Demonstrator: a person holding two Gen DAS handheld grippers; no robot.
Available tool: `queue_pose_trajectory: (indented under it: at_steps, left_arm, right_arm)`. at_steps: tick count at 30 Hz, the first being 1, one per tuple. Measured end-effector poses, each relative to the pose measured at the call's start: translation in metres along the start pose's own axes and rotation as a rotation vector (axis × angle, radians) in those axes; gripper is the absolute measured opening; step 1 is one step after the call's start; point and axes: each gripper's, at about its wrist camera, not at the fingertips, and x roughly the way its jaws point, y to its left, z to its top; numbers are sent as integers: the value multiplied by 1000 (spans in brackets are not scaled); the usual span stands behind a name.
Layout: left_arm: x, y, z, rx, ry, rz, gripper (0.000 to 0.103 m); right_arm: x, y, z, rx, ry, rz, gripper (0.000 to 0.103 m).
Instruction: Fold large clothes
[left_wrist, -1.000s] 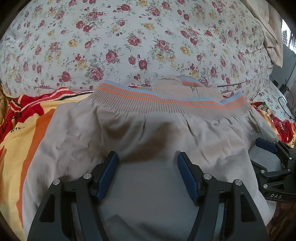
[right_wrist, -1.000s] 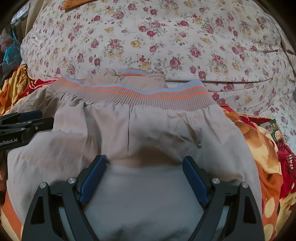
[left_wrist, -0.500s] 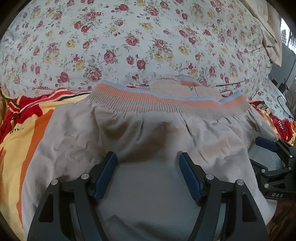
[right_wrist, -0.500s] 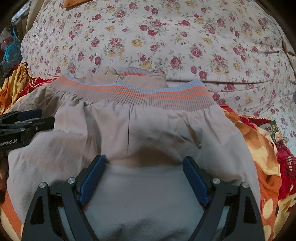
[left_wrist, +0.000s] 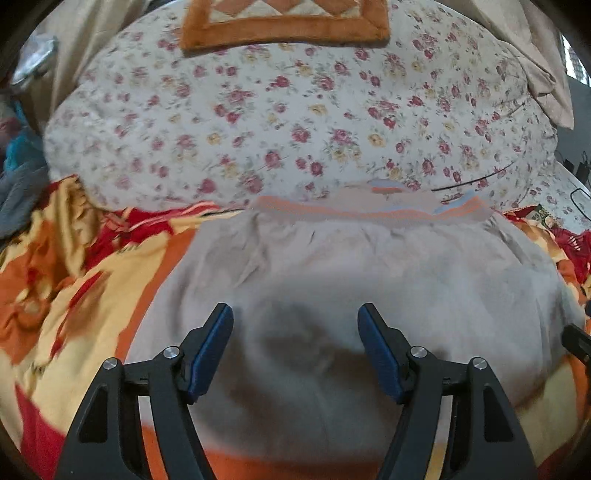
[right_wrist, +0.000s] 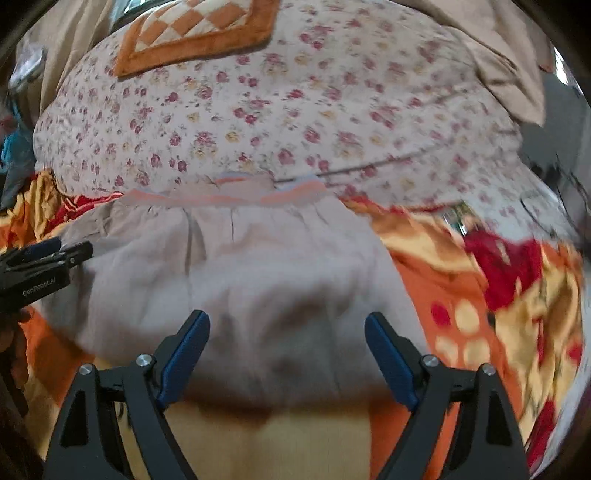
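Observation:
A beige folded garment (left_wrist: 351, 273) with an orange-and-blue striped ribbed band (left_wrist: 369, 212) lies flat on a bright orange, yellow and red blanket (left_wrist: 74, 288). It also shows in the right wrist view (right_wrist: 236, 273). My left gripper (left_wrist: 295, 343) is open and empty, held above the garment's near part. My right gripper (right_wrist: 286, 350) is open and empty, above the garment's near edge. The left gripper's body shows at the left edge of the right wrist view (right_wrist: 37, 273).
A large floral quilt (left_wrist: 295, 122) bulges behind the garment, with an orange-bordered checkered cushion (left_wrist: 284, 22) on top. A beige cloth (left_wrist: 543, 74) hangs at the back right. The patterned blanket spreads to both sides (right_wrist: 498, 314).
Both grippers have pulled back and up from the garment, so more of the bed, the cushion and the blanket's near edge show. Both stay open. The garment lies still.

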Motion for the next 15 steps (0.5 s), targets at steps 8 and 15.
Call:
queue_pose_trajectory:
  at_steps: [8,15]
  left_arm:
    - [-10,11,-29,-42,40,17,61]
    - [-12,18,-38,-54,49,28,61]
  right_arm:
    - [0,-16,-15,81,-27,-45,89]
    - [1,-15,-18,83,-49,-51,89]
